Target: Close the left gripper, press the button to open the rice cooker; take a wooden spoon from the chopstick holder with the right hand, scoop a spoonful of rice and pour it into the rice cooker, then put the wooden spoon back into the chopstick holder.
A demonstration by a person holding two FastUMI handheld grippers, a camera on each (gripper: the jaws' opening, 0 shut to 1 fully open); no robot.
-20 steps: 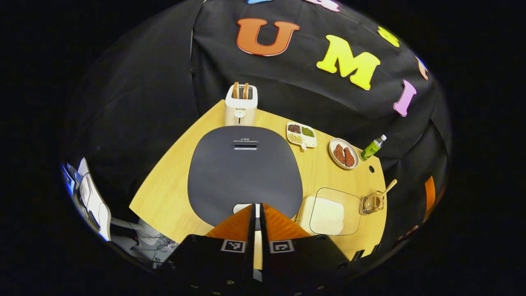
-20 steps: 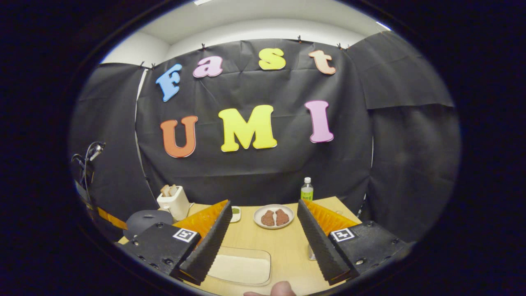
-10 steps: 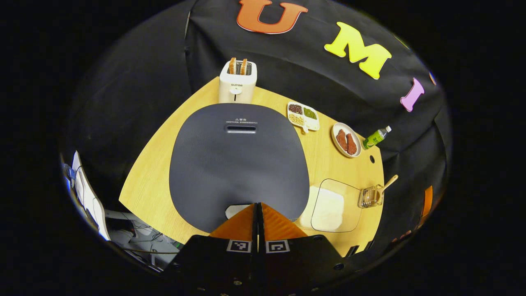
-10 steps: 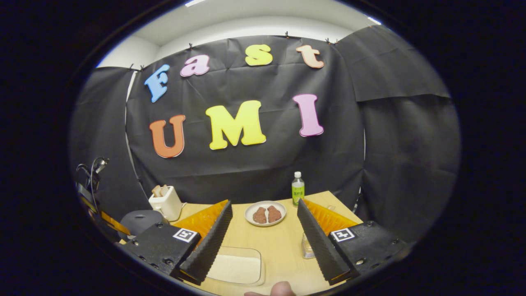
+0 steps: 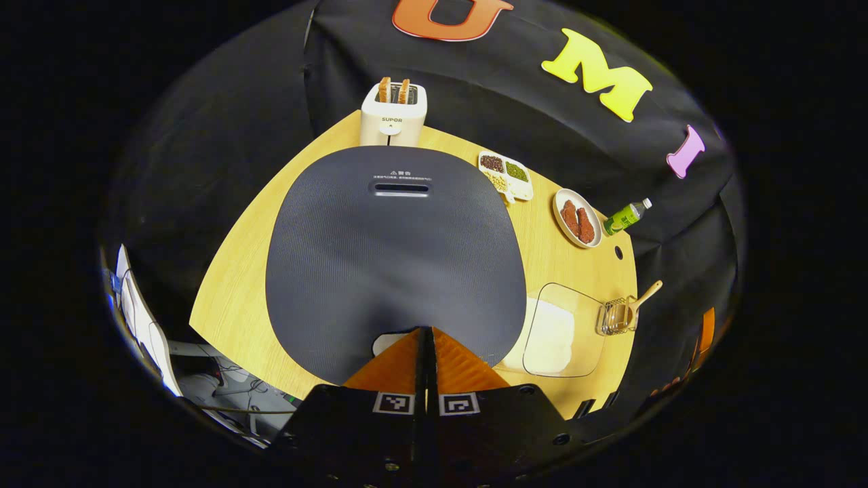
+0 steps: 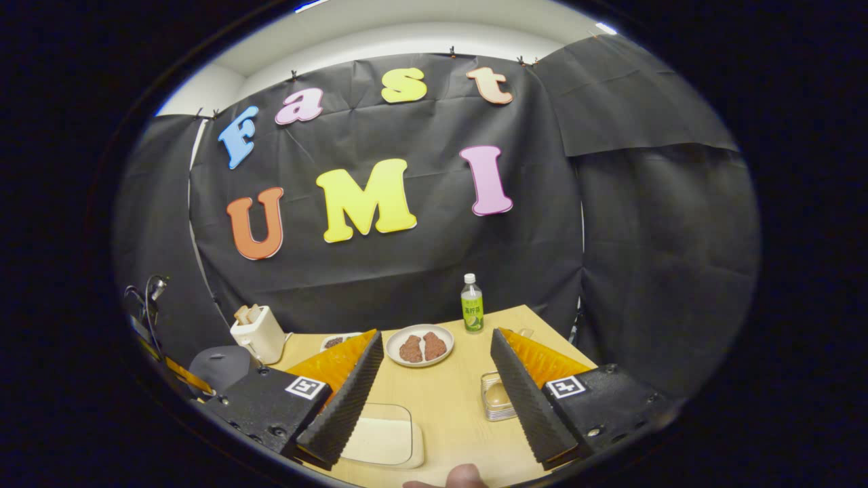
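The rice cooker has a dark grey lid, seen from above in the left gripper view, with a pale button at its near edge. My left gripper is shut, its tips just over that button. To the right a clear box of rice lies beside a wire chopstick holder with a wooden spoon leaning out. In the right gripper view my right gripper stands open above the table, the rice box by its left finger and the chopstick holder by its right finger.
A white toaster with bread stands behind the cooker. A divided dish of beans, a plate with two brown pieces and a green bottle line the far side of the wooden table. A fingertip shows at the bottom.
The left gripper has gone from a narrow gap to fully shut and come lower toward the cooker, whose lid looks larger. The right gripper's view has swung right, bringing the chopstick holder into sight.
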